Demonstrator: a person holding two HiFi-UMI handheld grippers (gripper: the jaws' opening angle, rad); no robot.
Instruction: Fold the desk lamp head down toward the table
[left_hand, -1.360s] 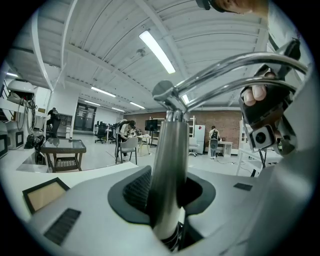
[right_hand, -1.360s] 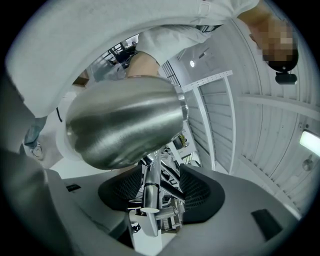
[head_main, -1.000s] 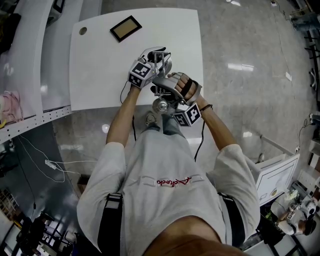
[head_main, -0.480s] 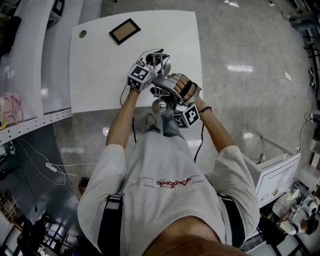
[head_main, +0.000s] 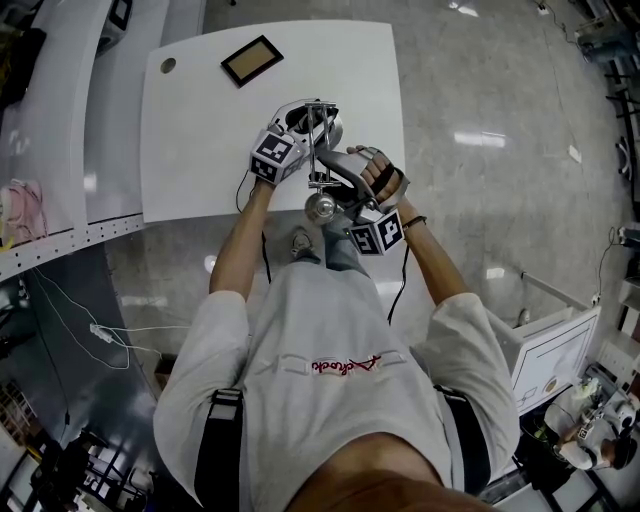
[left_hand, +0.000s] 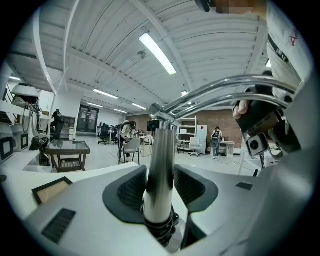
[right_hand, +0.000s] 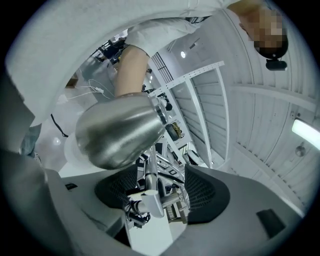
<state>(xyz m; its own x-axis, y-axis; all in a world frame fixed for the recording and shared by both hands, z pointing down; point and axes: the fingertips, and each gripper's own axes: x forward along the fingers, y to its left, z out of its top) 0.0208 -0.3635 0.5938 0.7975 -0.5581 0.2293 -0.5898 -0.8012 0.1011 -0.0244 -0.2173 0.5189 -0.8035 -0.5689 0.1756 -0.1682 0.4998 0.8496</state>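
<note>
Both forearms reach forward to the desk lamp (head_main: 320, 207) at the near edge of the white table (head_main: 200, 130).
Left gripper (head_main: 300, 128) — near level, jaws just opening, chrome pole (left_hand: 159, 170) loose between them.
Right gripper (head_main: 335, 165) — jaws just opened wide, untouching, around the hinge (right_hand: 145, 200); only its own view shows the lamp head (right_hand: 117, 130) close above.

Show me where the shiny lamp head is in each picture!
Head view: the lamp head is a small shiny ball just above the middle.
Left gripper view: not in it.
Right gripper view: big and silver, left of the middle.
Shared landmark: the person's white shirt.
</note>
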